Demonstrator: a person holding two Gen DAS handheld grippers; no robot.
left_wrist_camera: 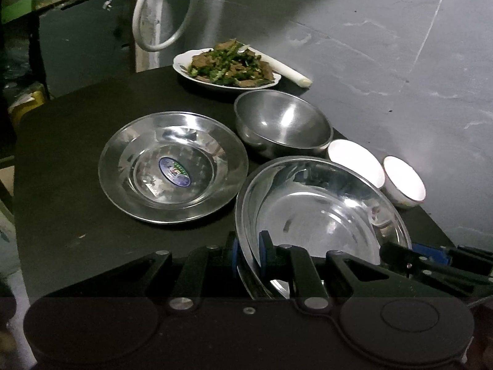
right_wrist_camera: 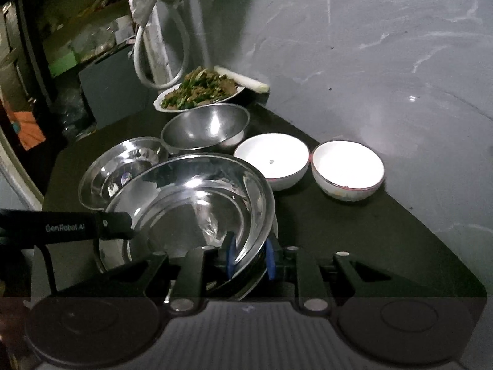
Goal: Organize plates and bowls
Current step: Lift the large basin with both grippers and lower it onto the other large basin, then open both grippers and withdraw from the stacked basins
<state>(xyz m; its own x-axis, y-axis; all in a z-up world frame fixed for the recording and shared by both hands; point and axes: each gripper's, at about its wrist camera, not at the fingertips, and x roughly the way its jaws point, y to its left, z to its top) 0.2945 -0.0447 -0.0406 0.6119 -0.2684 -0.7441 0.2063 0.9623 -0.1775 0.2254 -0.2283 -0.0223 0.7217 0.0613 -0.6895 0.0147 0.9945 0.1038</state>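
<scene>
Both grippers grip the same large steel plate (left_wrist_camera: 323, 212), which is lifted and tilted over the black table (left_wrist_camera: 61, 185). My left gripper (left_wrist_camera: 249, 254) is shut on its near left rim. My right gripper (right_wrist_camera: 249, 257) is shut on its near rim (right_wrist_camera: 197, 203); it also shows in the left wrist view (left_wrist_camera: 431, 254). A second steel plate (left_wrist_camera: 174, 166) with a blue sticker lies flat to the left, partly hidden in the right wrist view (right_wrist_camera: 104, 172). A steel bowl (left_wrist_camera: 283, 123) stands behind. Two white bowls (right_wrist_camera: 272, 158) (right_wrist_camera: 348, 168) stand to the right.
A white plate of cooked greens and meat (left_wrist_camera: 226, 66) sits at the table's far edge, with a pale leek stalk (left_wrist_camera: 286, 69) beside it. A grey wall (left_wrist_camera: 385, 46) borders the right. A white hose (left_wrist_camera: 144, 15) hangs behind the table. Cluttered shelves stand at far left.
</scene>
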